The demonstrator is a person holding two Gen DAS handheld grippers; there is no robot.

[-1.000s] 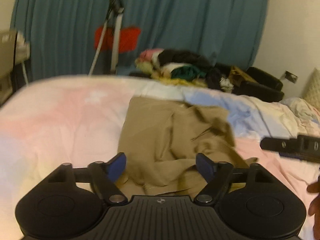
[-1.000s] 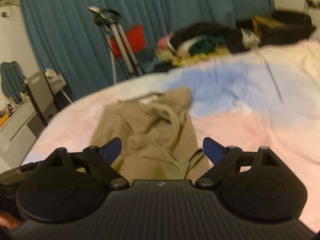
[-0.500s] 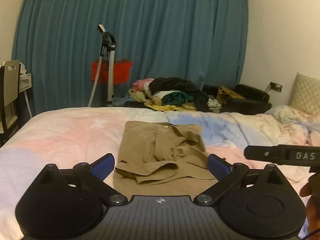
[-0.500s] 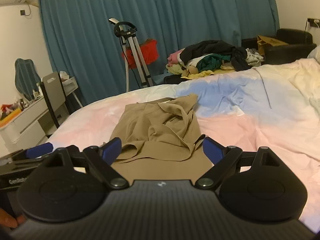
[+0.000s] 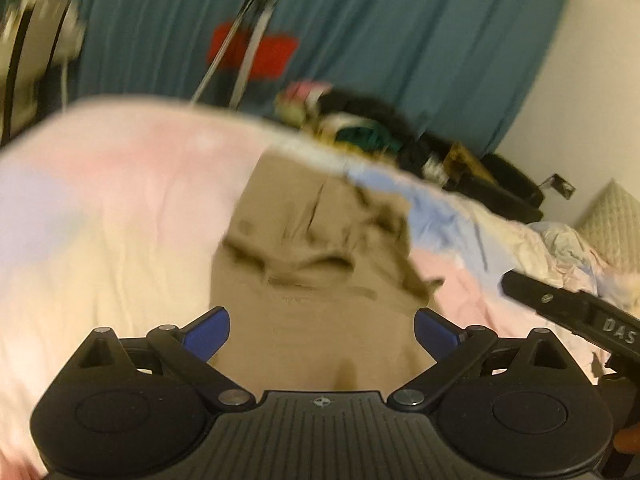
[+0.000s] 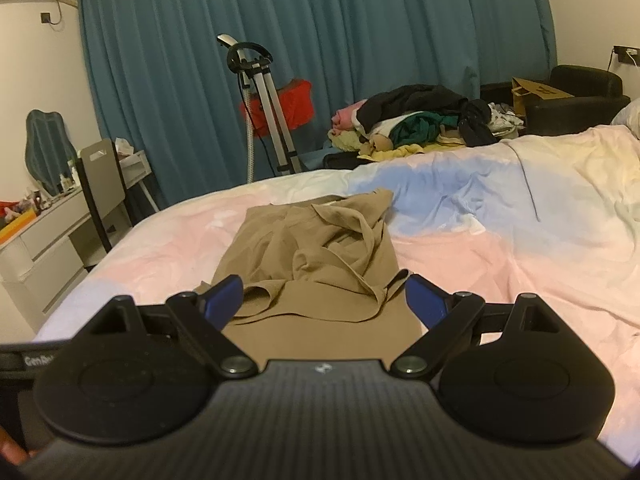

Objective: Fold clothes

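Observation:
A tan garment [image 6: 320,256] lies on the pastel bedspread [image 6: 520,248], long and narrow, with its far part folded back in a rumpled heap. It also shows in the blurred left wrist view [image 5: 316,280]. My left gripper [image 5: 322,330] is open and empty above the garment's near end. My right gripper [image 6: 324,300] is open and empty, also over the near end. The right gripper's body shows at the right of the left wrist view [image 5: 572,312].
A pile of mixed clothes [image 6: 420,120] lies beyond the bed's far edge. A garment steamer stand [image 6: 260,112] stands before the teal curtain [image 6: 360,40]. A black armchair [image 6: 576,96] is at the far right. A white desk and chair [image 6: 96,184] stand left.
The left wrist view has tilted and dipped toward the garment and is now blurred by motion. The right gripper has hardly moved. Both grippers stay open.

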